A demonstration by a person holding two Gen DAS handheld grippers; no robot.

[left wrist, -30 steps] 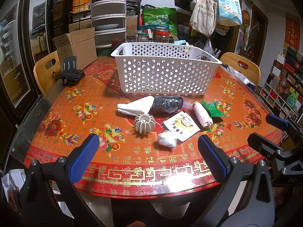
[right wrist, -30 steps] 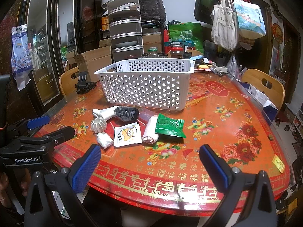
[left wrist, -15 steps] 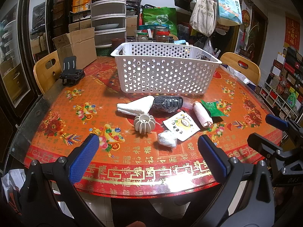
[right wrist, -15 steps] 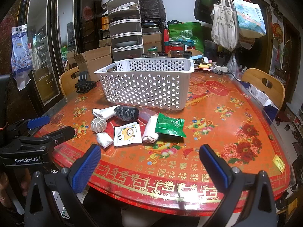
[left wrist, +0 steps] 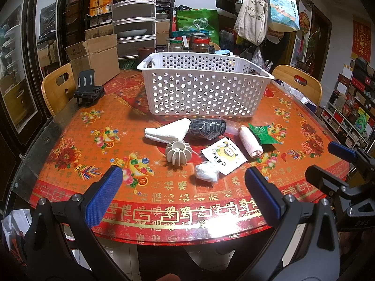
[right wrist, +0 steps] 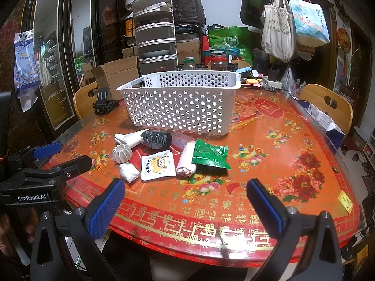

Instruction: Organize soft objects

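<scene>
A white perforated basket (left wrist: 204,89) (right wrist: 182,103) stands on the red round table (left wrist: 164,206). In front of it lie a folded white cloth (left wrist: 167,132), a dark wrapped roll (left wrist: 207,128), a grey ribbed ball (left wrist: 178,152), a white snack packet (left wrist: 223,155), a small white bundle (left wrist: 207,174), a pink roll (left wrist: 250,141) and a green packet (left wrist: 264,133) (right wrist: 209,153). My left gripper (left wrist: 182,196) is open and empty above the near table edge. My right gripper (right wrist: 185,203) is open and empty, also at the near edge, to the right.
A black phone stand (left wrist: 88,91) sits at the table's left. A cardboard box (left wrist: 96,58), stacked trays (left wrist: 133,21) and jars (left wrist: 199,44) stand behind the basket. Wooden chairs (left wrist: 55,89) (right wrist: 328,107) flank the table. Bags hang at the back right.
</scene>
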